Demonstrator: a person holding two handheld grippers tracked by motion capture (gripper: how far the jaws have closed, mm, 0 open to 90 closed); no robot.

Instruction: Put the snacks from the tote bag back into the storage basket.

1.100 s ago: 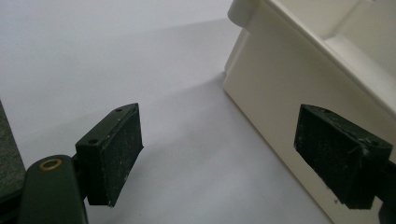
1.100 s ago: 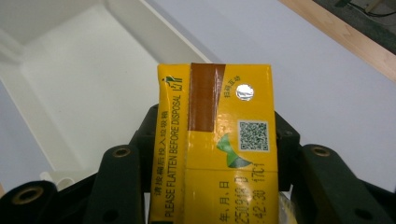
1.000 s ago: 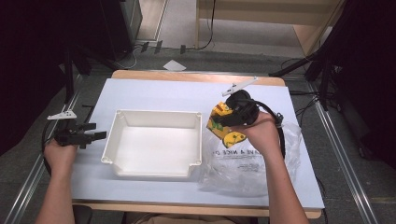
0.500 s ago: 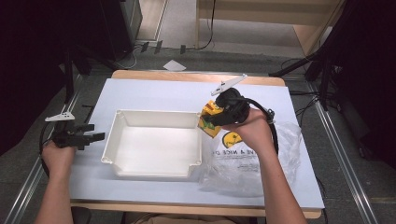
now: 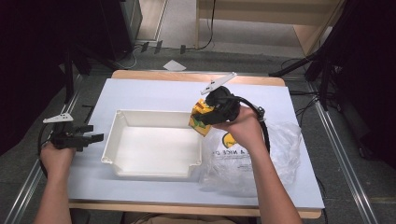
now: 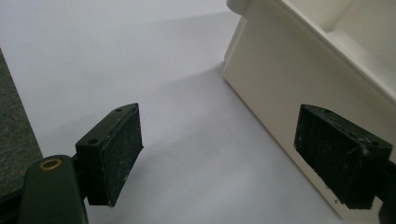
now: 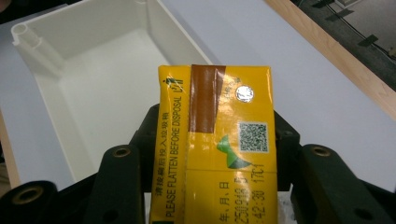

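Yellow drink carton (image 7: 218, 149) sits clamped between the 2 black jaws of the right hand-held gripper (image 5: 205, 115), held above the counter (image 5: 154, 91) at the far right corner of the white tray (image 5: 116, 140). In the right gripper view the carton's top faces the camera, showing a brown strip, a round foil seal, a QR code, a green mark and the print "PLEASE FLATTEN BEFORE DISPOSAL"; the tray's open inside lies beyond it to the left. From the high view the carton is tilted and overlaps the tray's rim, and I cannot tell whether it touches the rim. The person's right hand (image 5: 243, 128) grips that hand-held gripper over a crumpled clear plastic bag (image 5: 285, 154) with a yellow and green print, which lies on the counter just beside the tray's right side.

The left hand-held gripper (image 6: 219, 158) rests low at the counter's left edge, its jaws well apart with nothing between them, pointing at the tray's left outer wall. In the left gripper view, 1 pad (image 6: 338, 154) is close against that wall. The left hand (image 5: 56, 156) holds it.
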